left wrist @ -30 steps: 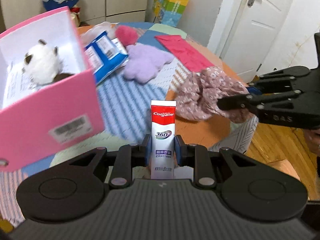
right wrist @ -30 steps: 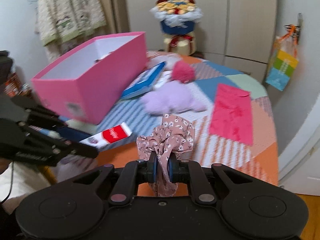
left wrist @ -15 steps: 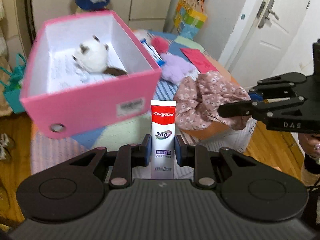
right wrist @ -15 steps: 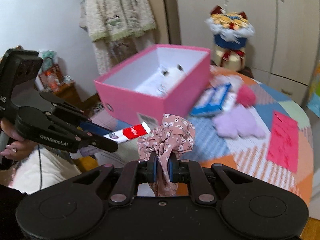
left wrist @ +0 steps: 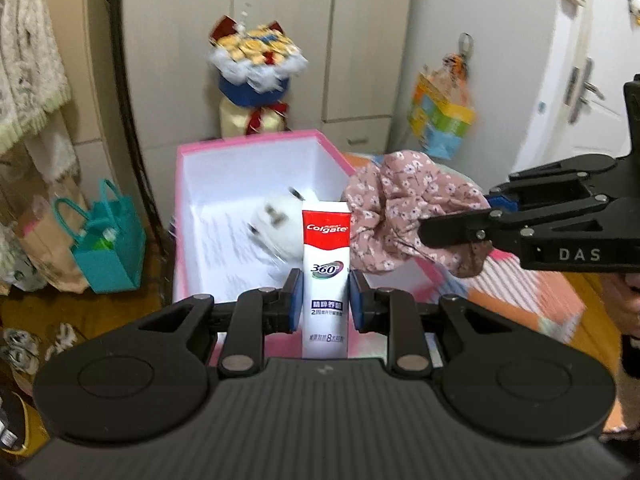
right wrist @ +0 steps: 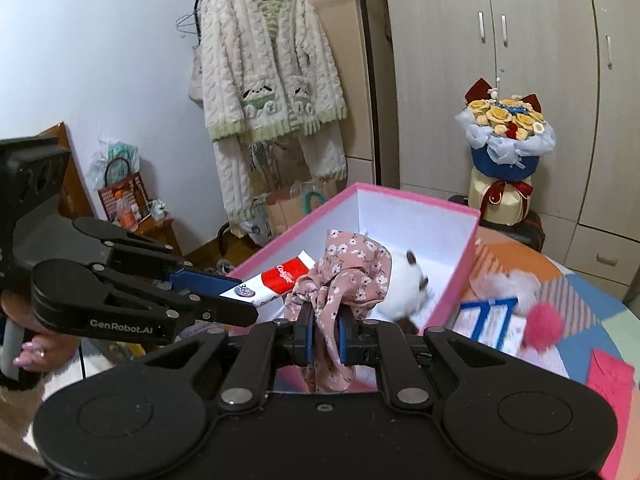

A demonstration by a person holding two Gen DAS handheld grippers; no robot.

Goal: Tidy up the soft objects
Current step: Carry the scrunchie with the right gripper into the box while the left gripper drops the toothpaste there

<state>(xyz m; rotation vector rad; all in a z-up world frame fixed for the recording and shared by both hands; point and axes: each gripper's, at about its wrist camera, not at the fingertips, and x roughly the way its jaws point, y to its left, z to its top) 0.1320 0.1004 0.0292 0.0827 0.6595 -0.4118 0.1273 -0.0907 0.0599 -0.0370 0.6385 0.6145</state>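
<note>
Gripping a toothpaste tube (left wrist: 325, 280) upright at lower centre of the left wrist view, the left gripper (left wrist: 325, 306) has its jaws clamped on the tube's sides; behind it sits a pink box (left wrist: 181, 216) holding a white plush toy (left wrist: 280, 226), and at centre right the right gripper (left wrist: 452, 236) pinches a floral scrunchie (left wrist: 400, 220). From the right wrist view, the scrunchie (right wrist: 340, 280) hangs clamped between the jaws at lower centre, in front of the box (right wrist: 452, 280), with the tube (right wrist: 276, 278) entering from the left
</note>
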